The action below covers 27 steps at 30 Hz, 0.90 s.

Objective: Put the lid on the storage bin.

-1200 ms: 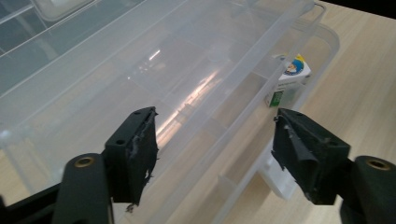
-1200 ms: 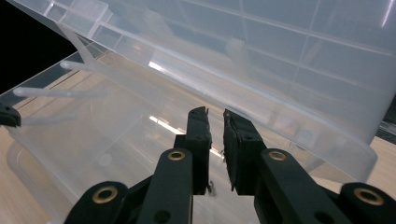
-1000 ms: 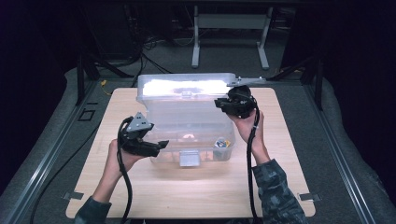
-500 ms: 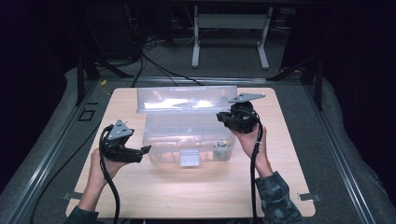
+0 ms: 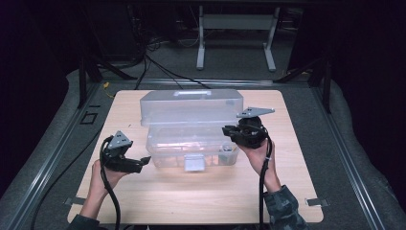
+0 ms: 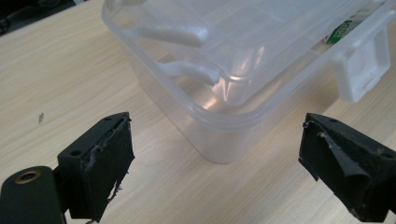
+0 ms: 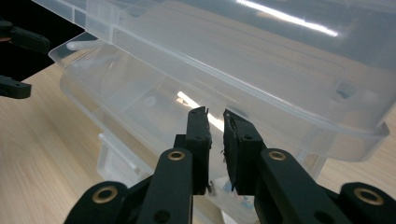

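Grippers point(image 5: 141, 163) point(image 5: 229, 130) flank the box point(image 5: 191, 139), tabletop point(image 5: 191, 201) edges free.

Through the cloudy walls of the plastic box point(image 5: 191, 143) its contents are too blurred to name. A green label point(image 6: 342, 29) inside it is too small to read, and the box's far end runs off the left gripper view's edge.

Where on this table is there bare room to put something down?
Bare wood lies along the table's near edge, between the two hands, and in strips left and right of the clear plastic box. The middle is crowded by the box and both grippers.
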{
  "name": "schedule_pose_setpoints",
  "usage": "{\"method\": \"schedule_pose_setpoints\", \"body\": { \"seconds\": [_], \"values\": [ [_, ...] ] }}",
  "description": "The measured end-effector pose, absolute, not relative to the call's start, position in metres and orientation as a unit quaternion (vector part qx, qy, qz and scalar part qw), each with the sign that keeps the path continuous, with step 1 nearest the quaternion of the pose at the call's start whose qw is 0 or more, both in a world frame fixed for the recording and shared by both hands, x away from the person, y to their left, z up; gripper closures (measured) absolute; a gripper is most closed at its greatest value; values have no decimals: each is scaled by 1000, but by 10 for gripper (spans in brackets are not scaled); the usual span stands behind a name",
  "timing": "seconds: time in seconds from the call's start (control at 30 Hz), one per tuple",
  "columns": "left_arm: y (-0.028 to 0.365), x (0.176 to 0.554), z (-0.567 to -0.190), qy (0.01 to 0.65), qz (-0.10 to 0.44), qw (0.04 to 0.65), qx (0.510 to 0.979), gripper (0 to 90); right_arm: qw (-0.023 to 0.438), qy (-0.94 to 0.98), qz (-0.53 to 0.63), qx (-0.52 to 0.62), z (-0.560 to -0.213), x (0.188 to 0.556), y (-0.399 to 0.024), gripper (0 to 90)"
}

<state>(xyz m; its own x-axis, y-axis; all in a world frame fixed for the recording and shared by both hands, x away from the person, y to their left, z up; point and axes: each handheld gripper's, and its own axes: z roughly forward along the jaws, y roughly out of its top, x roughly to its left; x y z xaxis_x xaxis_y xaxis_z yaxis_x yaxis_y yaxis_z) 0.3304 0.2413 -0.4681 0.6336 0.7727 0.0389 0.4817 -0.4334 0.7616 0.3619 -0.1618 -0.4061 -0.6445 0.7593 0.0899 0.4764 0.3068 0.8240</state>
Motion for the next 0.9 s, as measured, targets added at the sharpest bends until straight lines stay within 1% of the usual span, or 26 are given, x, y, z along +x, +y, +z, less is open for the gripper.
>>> {"method": "schedule_pose_setpoints", "body": {
  "seconds": [0.13, 0.37, 0.6, 0.83, 0.87, 0.9],
  "values": [
    [239, 333, -473, 380, 191, 358, 831, 73, 158, 796, 436, 388, -408, 356, -164, 804],
    [244, 338, -480, 389, 184, 351, 832, 46, 153, 801, 431, 387, -412, 349, -166, 799],
    [244, 340, -487, 394, 188, 340, 833, 18, 134, 800, 433, 393, -422, 342, -168, 798],
    [241, 341, -492, 393, 180, 335, 837, 4, 136, 801, 431, 393, -433, 336, -166, 808],
    [241, 341, -493, 393, 178, 334, 838, 4, 118, 803, 435, 391, -436, 337, -167, 810],
    [241, 341, -493, 391, 178, 332, 839, 3, 112, 804, 436, 389, -439, 337, -166, 805]
  ]
}}
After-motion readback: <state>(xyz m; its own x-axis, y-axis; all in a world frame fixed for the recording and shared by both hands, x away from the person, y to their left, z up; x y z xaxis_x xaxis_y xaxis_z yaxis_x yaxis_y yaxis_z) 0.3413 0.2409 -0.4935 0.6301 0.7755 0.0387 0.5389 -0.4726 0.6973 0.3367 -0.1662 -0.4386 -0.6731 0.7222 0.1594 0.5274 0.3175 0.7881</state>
